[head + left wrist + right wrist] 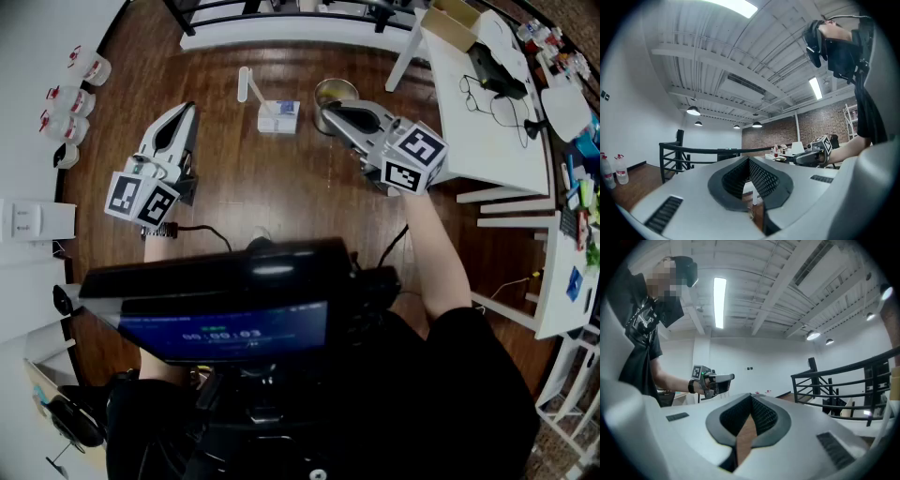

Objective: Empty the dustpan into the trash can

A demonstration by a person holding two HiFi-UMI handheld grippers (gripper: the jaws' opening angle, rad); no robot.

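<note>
Left tongs (187, 108) and right tongs (331, 111), closed, empty, level, forward

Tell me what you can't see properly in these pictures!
- Dustpan: in the head view it is too small to tell what is in it.
- Trash can: in the head view the right claw covers its near side, and its inside is unclear.
- Floor right below the person: in the head view the dark screen unit hides it.
</note>
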